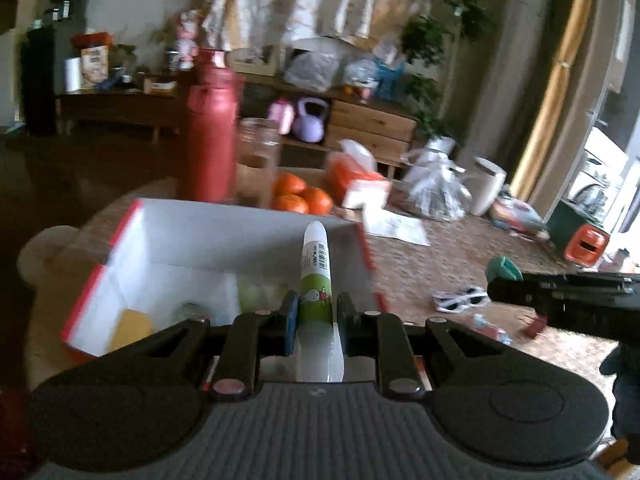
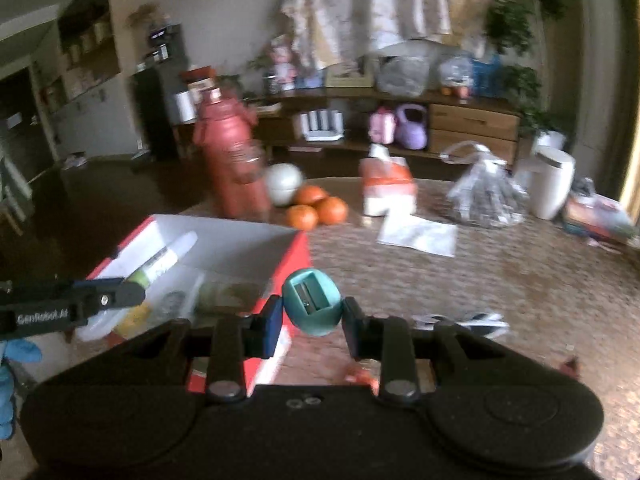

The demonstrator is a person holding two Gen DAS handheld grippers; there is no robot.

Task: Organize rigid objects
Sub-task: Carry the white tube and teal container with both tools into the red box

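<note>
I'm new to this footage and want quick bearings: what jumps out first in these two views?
The left tongs grip a white and green tube over an open white box with red edges. The right tongs hold a small teal pencil sharpener beside that box. Behind the box stand a tall red bottle and some oranges on the table.
</note>
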